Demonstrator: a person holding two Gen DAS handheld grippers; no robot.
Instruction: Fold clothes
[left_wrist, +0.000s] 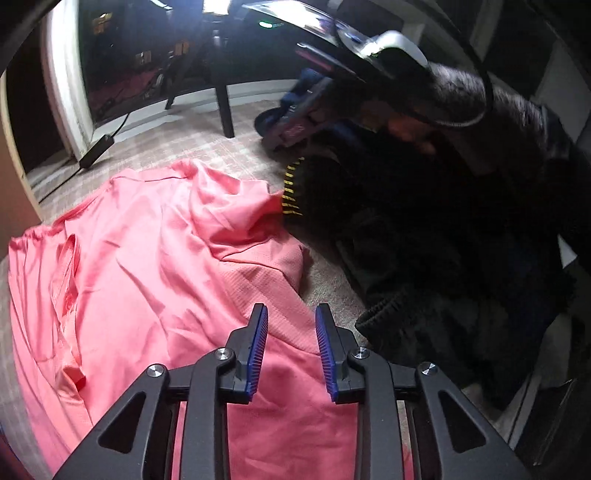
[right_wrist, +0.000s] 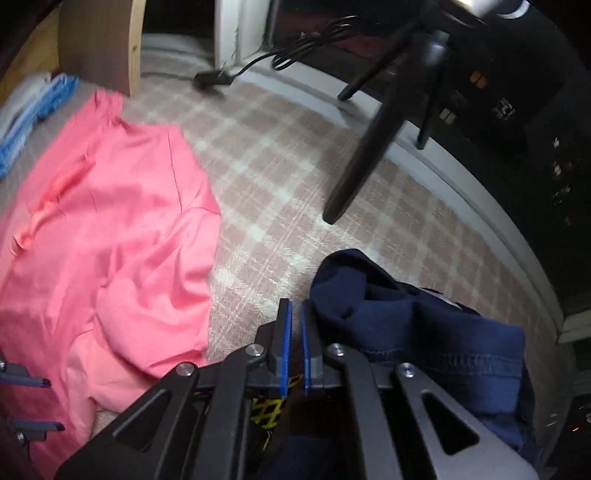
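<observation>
Pink shirt (left_wrist: 155, 258) spread rumpled over checked carpet (left_wrist: 177, 147), collar end toward far left, creases running across middle. Left gripper (left_wrist: 291, 332) poised above shirt's near edge, blue-padded fingers (left_wrist: 258, 350) set apart w/ only pink fabric showing in gap (nothing pinched). Textured mesh patch of shirt just ahead of fingertips. Far corner of shirt bunched up against yellow-and-black striped cuff (left_wrist: 291, 192) of person's dark sleeve; whether cloth is gripped there can't be told from left view. Person in dark fuzzy jacket (left_wrist: 461, 221) crouched at right, headset on.

From right wrist cam: right gripper (right_wrist: 295, 314) w/ blue pads (right_wrist: 286, 347) nearly together, narrow slit left between; no fabric visible in slit, so nearly closed on nothing seen. Navy garment (right_wrist: 424, 317) heaped just right of fingers, touching right finger's outer side, stitched hem visible. Same pink shirt (right_wrist: 110, 229) lying to left on carpet (right_wrist: 314, 166), wrinkled edge near gripper's base. Left gripper's fingers (right_wrist: 29, 380) peeking in at lower left edge over pink cloth. Black tripod leg (right_wrist: 362, 155) planted on carpet beyond, cable & adapter (right_wrist: 212, 78) by window frame. Folded blue-and-white cloth (right_wrist: 33, 107) at far left (blurred), beside wooden panel (right_wrist: 99, 40).
</observation>
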